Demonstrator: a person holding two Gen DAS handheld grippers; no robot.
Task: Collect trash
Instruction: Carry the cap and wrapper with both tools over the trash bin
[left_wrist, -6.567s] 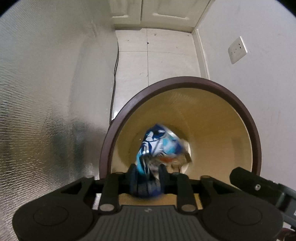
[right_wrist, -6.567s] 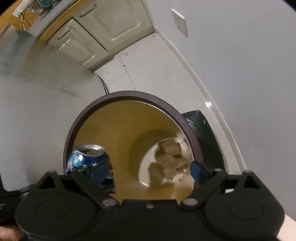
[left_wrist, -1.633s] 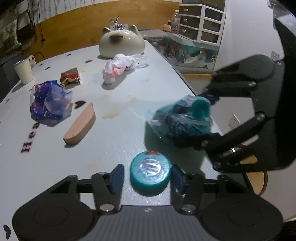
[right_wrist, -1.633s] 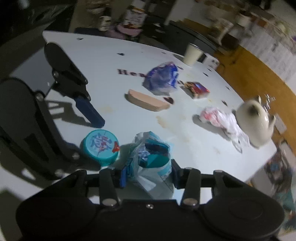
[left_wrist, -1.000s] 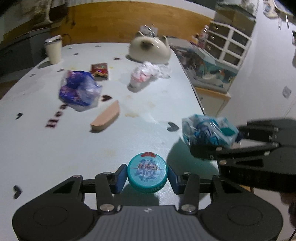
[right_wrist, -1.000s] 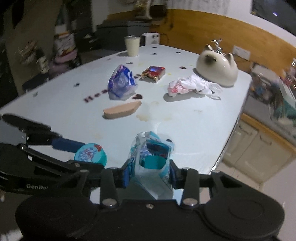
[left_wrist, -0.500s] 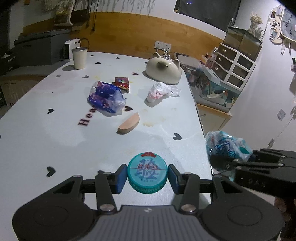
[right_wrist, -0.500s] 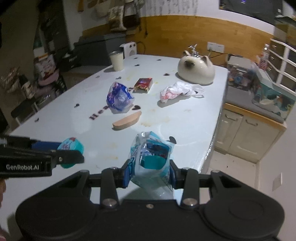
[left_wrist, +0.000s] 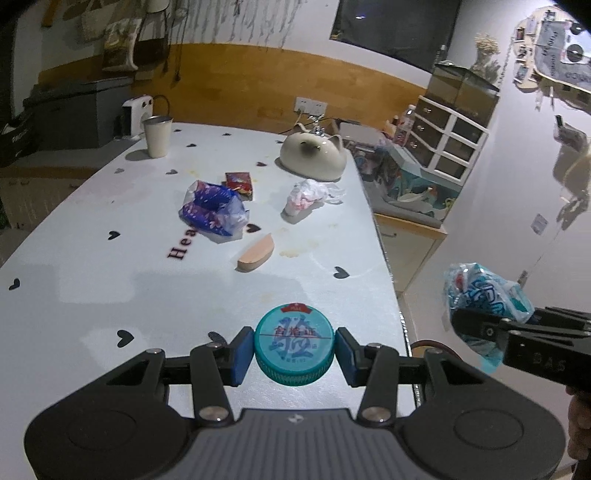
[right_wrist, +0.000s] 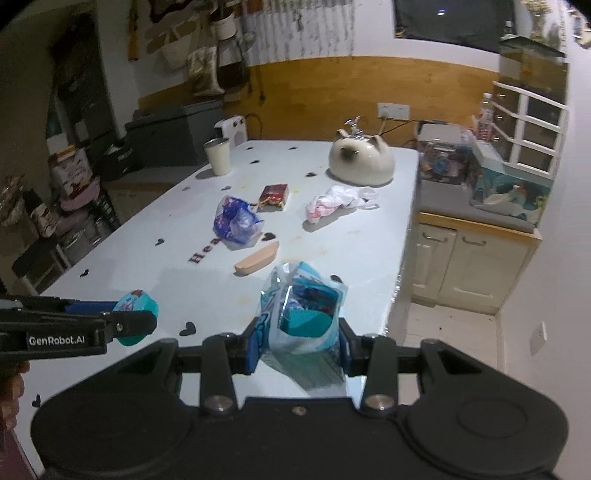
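Note:
My left gripper (left_wrist: 294, 354) is shut on a round teal lid (left_wrist: 294, 343) and holds it above the near end of the white table (left_wrist: 110, 280). My right gripper (right_wrist: 297, 345) is shut on a crumpled blue-and-white plastic wrapper (right_wrist: 301, 314), lifted off the table near its right edge. The wrapper also shows in the left wrist view (left_wrist: 484, 299), and the lid in the right wrist view (right_wrist: 136, 314). Left on the table are a purple-blue wrapper (left_wrist: 214, 212), a red packet (left_wrist: 239, 181), a white-pink plastic bag (left_wrist: 308, 195) and a tan wedge (left_wrist: 256, 254).
A cat-shaped ceramic pot (left_wrist: 312, 155) and a cup (left_wrist: 158, 136) stand at the table's far end. Cabinets (right_wrist: 469, 258) and a drawer unit (left_wrist: 447, 147) lie to the right. A brown bin rim (left_wrist: 436, 347) shows below the table's right edge.
Both grippers have lifted higher and pulled back from the table with the lid and the wrapper still held. The right gripper has swung out past the table's right edge.

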